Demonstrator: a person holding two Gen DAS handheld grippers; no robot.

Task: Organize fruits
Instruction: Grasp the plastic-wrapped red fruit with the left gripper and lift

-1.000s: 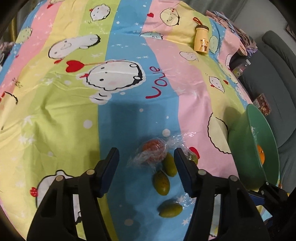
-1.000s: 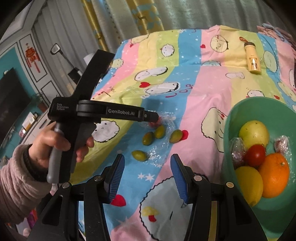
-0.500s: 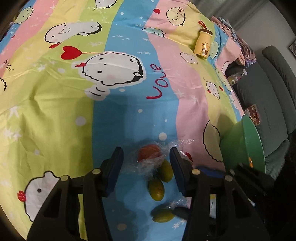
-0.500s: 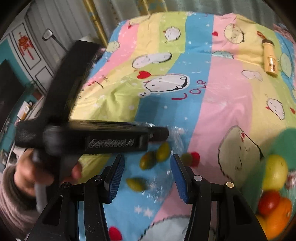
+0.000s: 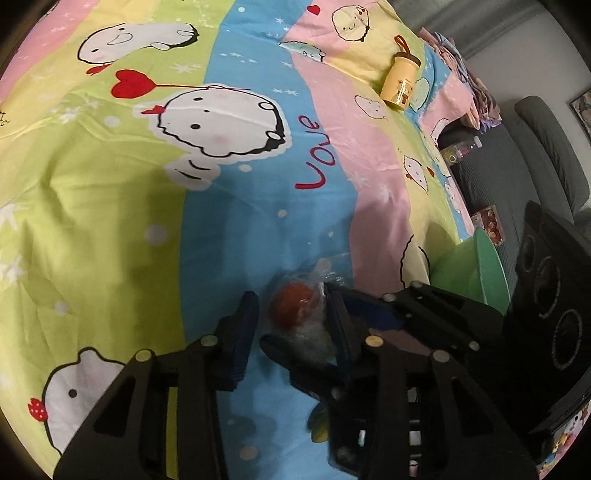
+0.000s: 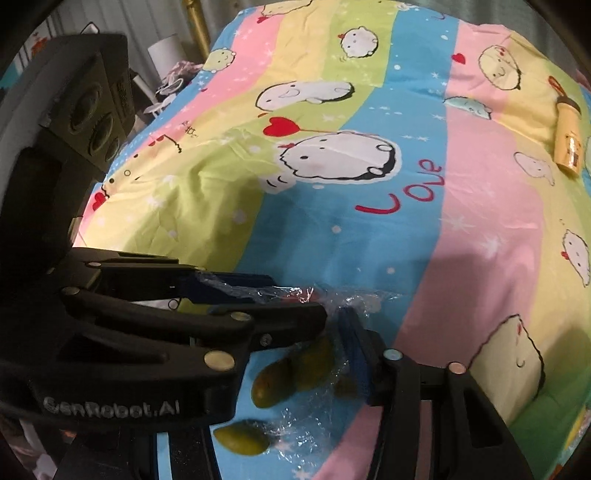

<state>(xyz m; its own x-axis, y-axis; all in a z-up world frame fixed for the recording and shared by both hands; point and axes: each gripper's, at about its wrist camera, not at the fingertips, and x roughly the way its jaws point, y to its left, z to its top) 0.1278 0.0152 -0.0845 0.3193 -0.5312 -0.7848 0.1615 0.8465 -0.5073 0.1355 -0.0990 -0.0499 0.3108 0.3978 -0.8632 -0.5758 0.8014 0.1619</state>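
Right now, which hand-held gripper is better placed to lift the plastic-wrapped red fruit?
Left: the left hand-held gripper, jaws just closing, straddles the plastic-wrapped red fruit; the right hand-held gripper brackets small green fruits.

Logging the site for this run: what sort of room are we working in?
Likely a home living room: cartoon-print cloth over the work surface, a grey sofa beside it, and curtains behind.

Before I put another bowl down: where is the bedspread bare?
Bare: the green-yellow stripe left of the wrapped tomato, and the blue and pink stripes up to the yellow bottle. Crowded: around the green fruits, both grippers, and the green bowl at the right edge.
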